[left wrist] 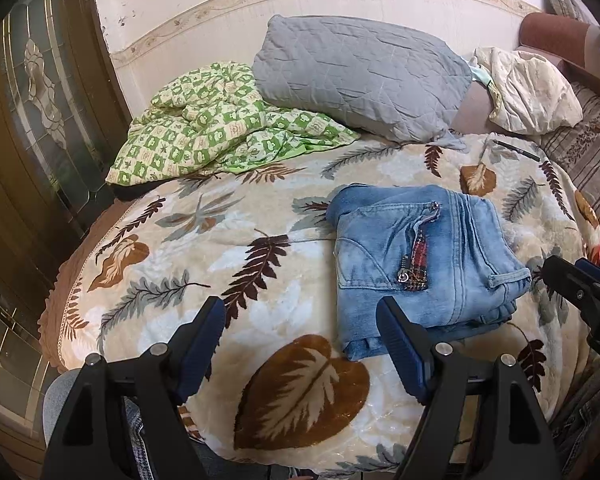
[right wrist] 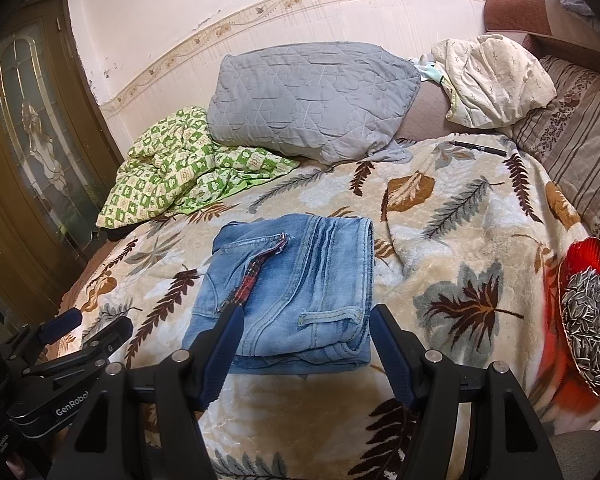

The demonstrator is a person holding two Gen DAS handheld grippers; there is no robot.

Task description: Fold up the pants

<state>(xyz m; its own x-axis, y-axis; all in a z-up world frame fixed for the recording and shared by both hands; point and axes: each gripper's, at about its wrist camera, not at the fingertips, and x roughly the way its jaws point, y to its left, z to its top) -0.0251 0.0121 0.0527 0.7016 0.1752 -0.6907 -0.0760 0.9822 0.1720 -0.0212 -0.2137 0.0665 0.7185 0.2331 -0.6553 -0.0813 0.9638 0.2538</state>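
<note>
Left gripper (left wrist: 300, 312) hangs with fingers spread wide, gripping nothing, just left of the pants (right wrist: 288, 288) — jeans folded into a compact bundle on the leaf-print blanket (right wrist: 460, 240). Right gripper (right wrist: 306, 320) is spread too, hovering over the bundle's near edge — red seed dish (right wrist: 592, 252) far right.

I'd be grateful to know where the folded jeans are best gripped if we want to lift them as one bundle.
I would grip the folded jeans at the near edge, where the stacked layers end, coming in low from the front with the right gripper, which is open and already faces that edge. Pinching all layers there should keep the fold together; the belt loop alone looks too slight.
</note>
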